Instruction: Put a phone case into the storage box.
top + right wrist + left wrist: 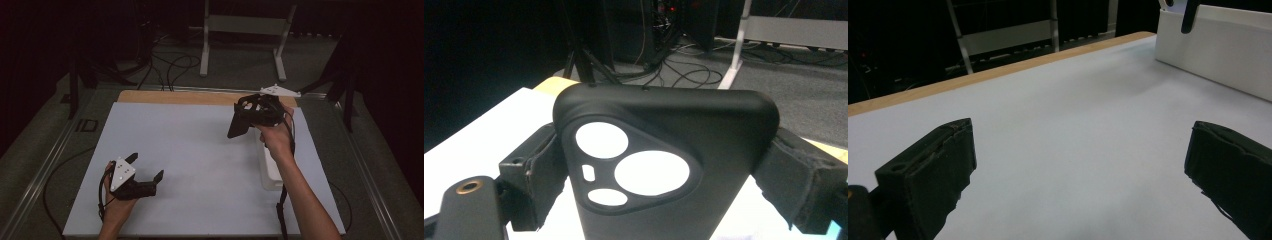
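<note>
High view: right gripper (239,125) is pinching a black phone case (664,165) above the worktop's (200,150) far right edge; left gripper (148,167) is resting spread. Next, likely, setting the case down.

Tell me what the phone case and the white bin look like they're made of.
Phone case: looks like matte black soft plastic or silicone; smooth, no glare, rounded corners, moulded camera cutouts. The right gripper clamps it by the sides.
Bin: probably rigid white plastic; thin, flat, even walls with a dull sheen.
</note>
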Tool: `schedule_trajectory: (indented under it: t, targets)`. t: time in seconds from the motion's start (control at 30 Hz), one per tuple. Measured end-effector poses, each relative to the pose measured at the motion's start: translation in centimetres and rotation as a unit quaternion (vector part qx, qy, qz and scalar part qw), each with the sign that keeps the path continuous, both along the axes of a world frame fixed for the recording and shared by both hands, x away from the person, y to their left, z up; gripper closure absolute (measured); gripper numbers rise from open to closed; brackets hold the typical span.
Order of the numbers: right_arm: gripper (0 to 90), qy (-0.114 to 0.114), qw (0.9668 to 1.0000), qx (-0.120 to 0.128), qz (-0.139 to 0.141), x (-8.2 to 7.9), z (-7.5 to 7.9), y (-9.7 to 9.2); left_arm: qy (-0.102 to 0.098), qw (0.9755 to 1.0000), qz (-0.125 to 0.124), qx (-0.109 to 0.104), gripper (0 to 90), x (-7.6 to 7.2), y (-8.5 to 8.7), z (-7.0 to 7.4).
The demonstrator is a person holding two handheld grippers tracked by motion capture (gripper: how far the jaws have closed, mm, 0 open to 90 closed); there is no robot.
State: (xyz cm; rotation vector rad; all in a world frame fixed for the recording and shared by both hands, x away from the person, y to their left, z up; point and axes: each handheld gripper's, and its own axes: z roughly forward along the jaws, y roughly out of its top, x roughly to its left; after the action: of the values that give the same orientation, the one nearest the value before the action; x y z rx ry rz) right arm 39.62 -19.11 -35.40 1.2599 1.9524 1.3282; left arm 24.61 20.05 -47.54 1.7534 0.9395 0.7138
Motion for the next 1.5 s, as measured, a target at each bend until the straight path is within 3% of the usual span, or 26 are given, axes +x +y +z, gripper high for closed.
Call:
schedule_trajectory:
  t: [0.9,1.37,1.5]
  targets:
    - [13.6,-0.002,0.999,-0.014,-0.043,1.4,0.6,-2.2,0.003,1.0,-0.002,0.0,0.7,0.0,-0.1,-0.1]
    - [13.6,-0.015,0.9966,-0.053,-0.062,1.7,0.7,-2.5,0.003,1.0,-0.002,0.0,0.7,0.0,-0.1,-0.1]
    - [13.6,-0.015,0.9964,-0.054,-0.064,1.8,0.7,-2.7,0.003,1.0,-0.003,0.001,0.7,0.0,-0.1,0.0]
